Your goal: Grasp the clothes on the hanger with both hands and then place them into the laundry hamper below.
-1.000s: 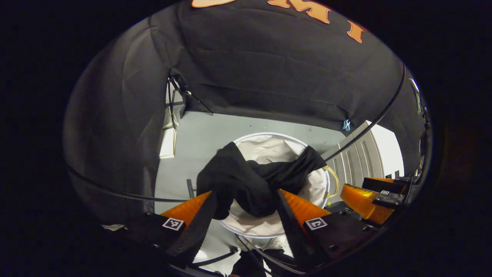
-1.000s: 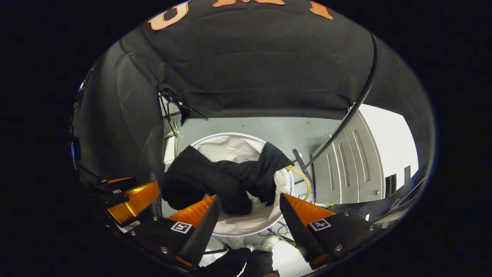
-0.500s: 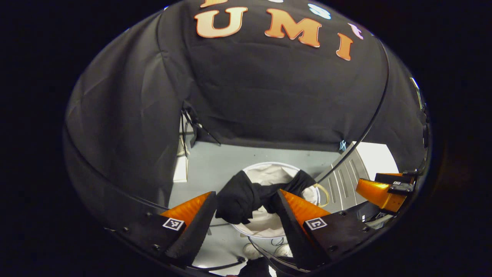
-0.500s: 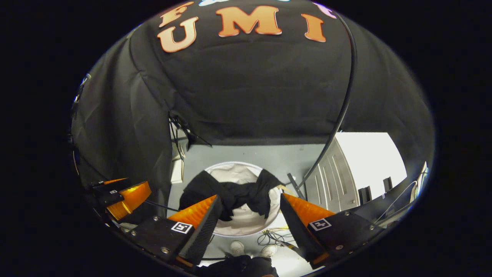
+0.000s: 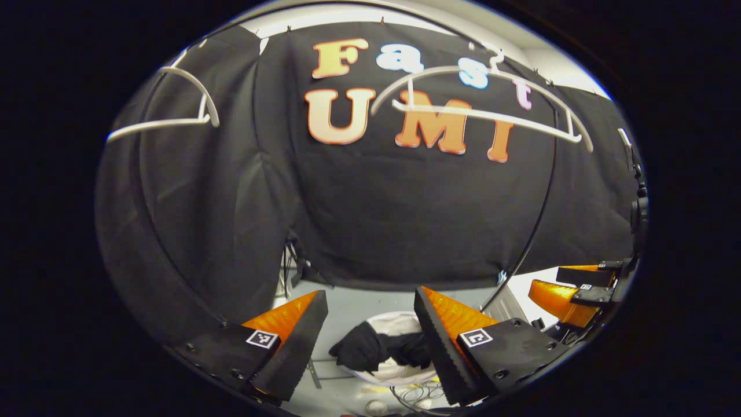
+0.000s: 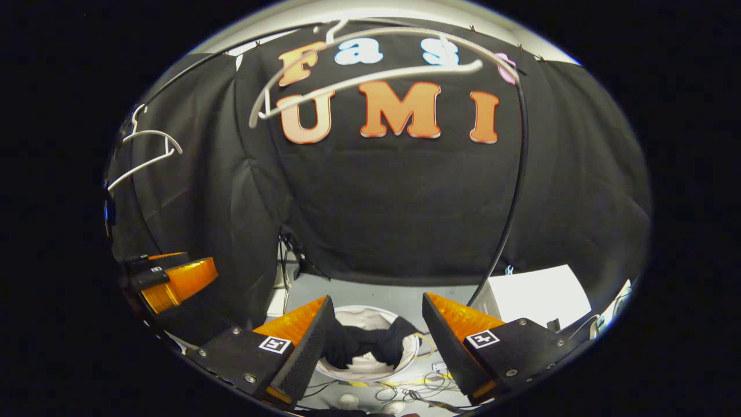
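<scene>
- Left gripper view: left gripper (image 5: 370, 330) spread wide, grasping nothing.
- Right gripper view: right gripper (image 6: 376, 339) equally wide apart, empty.
- Black clothes (image 6: 362, 343) lie draped over the white laundry hamper's (image 6: 370, 315) rim, below bare hangers (image 5: 480, 113).

No readable text on any object.
Square coded tags (image 5: 260, 339) on the left gripper (image 5: 370, 292) and right gripper (image 6: 377, 298) carry patterns, not words.
</scene>
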Motion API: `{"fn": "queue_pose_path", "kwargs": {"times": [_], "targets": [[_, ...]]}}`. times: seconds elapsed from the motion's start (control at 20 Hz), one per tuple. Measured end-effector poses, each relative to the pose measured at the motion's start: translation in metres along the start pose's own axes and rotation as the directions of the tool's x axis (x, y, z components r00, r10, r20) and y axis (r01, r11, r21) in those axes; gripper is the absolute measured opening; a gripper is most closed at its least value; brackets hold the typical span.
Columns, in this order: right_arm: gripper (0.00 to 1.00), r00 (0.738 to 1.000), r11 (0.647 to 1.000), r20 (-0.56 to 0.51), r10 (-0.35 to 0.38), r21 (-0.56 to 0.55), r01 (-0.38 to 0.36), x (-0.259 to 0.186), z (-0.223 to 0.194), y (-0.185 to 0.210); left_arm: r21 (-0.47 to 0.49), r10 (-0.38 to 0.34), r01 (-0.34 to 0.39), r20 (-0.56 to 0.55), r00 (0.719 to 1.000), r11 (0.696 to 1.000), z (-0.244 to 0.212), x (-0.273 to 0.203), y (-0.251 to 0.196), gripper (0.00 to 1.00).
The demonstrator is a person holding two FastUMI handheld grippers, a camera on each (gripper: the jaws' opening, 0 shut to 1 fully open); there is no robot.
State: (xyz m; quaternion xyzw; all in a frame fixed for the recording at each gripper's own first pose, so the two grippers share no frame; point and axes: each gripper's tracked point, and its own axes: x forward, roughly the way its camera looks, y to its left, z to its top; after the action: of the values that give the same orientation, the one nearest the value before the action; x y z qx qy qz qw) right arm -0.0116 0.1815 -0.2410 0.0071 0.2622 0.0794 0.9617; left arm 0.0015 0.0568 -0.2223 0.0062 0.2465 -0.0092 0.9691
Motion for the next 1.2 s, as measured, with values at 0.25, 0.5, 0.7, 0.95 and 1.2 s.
{"fn": "queue_pose_path", "kwargs": {"times": [0.25, 0.5, 0.7, 0.95, 1.2], "targets": [[0.94, 0.989, 1.0, 0.144, 0.016, -0.012, -0.014, -0.038, 0.071, 0.005, -0.011, 0.002, 0.0, 0.153, 0.988, 1.0, 0.073, -0.042, 0.007, 0.98], [0.94, 0.966, 0.999, 0.257, 0.039, -0.025, -0.033, -0.06, 0.134, -0.002, -0.012, 0.001, 0.003, 0.252, 0.968, 1.0, 0.114, -0.064, 0.011, 0.97], [0.94, 0.937, 0.998, 0.343, 0.065, -0.042, -0.054, -0.08, 0.176, 0.0, -0.002, 0.01, -0.01, 0.336, 0.942, 1.0, 0.152, -0.081, 0.015, 0.94], [0.93, 0.913, 0.998, 0.403, 0.062, -0.035, -0.052, -0.096, 0.204, 0.001, -0.011, 0.006, -0.001, 0.413, 0.911, 1.0, 0.189, -0.098, 0.019, 0.97], [1.0, 0.908, 0.998, 0.414, 0.058, -0.033, -0.048, -0.092, 0.205, 0.0, -0.006, 0.011, -0.01, 0.422, 0.906, 1.0, 0.192, -0.091, 0.022, 0.94]]}}
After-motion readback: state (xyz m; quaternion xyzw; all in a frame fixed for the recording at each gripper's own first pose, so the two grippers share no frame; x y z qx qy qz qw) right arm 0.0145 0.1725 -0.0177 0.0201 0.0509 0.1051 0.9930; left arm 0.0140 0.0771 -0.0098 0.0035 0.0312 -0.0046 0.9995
